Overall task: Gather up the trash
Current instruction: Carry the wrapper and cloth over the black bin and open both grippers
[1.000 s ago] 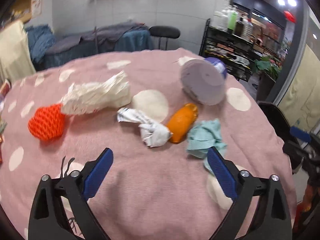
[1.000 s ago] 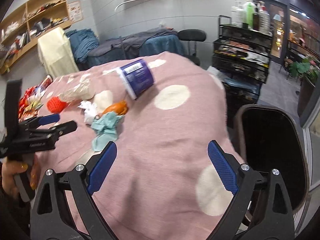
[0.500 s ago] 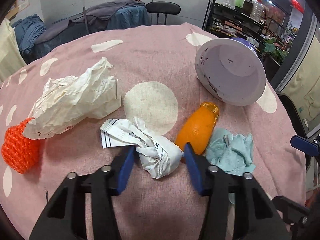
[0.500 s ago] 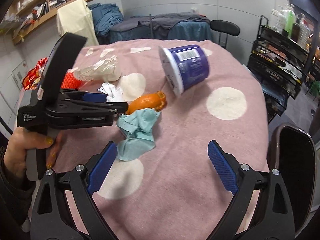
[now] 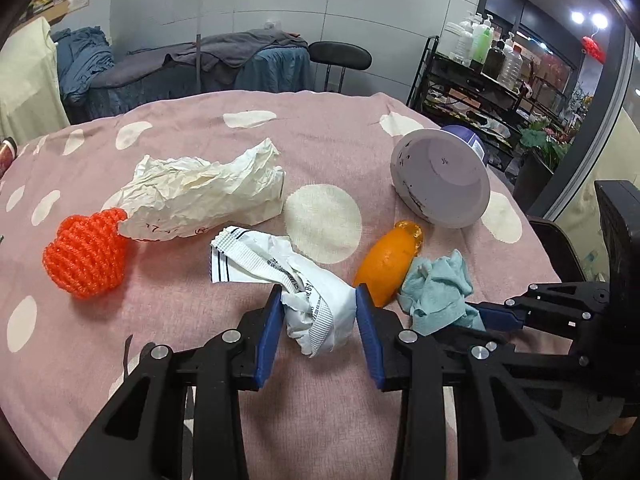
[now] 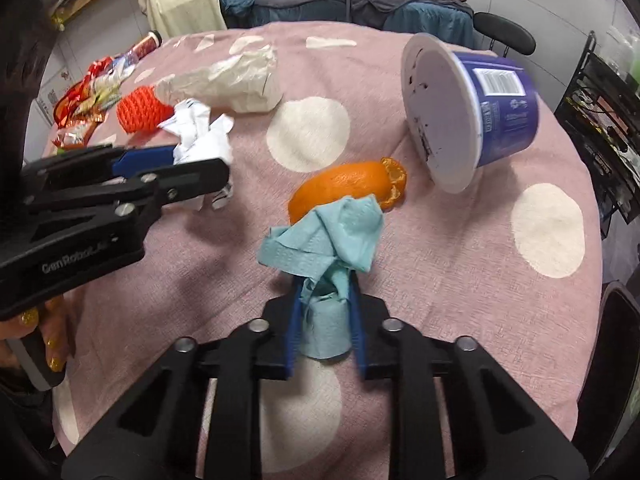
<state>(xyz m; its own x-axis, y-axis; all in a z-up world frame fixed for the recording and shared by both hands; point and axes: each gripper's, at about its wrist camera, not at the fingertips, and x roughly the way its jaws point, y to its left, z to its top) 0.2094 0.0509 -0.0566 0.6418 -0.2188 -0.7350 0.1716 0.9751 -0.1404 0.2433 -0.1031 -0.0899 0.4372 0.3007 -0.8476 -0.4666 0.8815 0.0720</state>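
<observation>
My left gripper [image 5: 316, 308] is shut on a crumpled white printed wrapper [image 5: 308, 296] on the pink dotted tablecloth [image 5: 304, 144]. My right gripper [image 6: 323, 300] is shut on a crumpled teal paper towel [image 6: 328, 240]; the towel also shows in the left wrist view [image 5: 436, 288]. An orange peel [image 6: 344, 188] lies just behind the towel. A purple tub [image 6: 472, 108] lies on its side at the right, its mouth facing me. A crumpled cream paper bag [image 5: 200, 192] and an orange foam net [image 5: 88, 256] lie to the left.
Red snack wrappers [image 6: 80, 96] lie at the table's far left edge. A dark chair [image 6: 616, 360] stands off the table's right edge, a black shelf rack [image 5: 476, 80] with bottles behind it. A draped bed [image 5: 192, 64] is at the back.
Both grippers moved forward and closed: the left onto the white wrapper, the right onto the teal paper towel. One second ago both were open and further back.
</observation>
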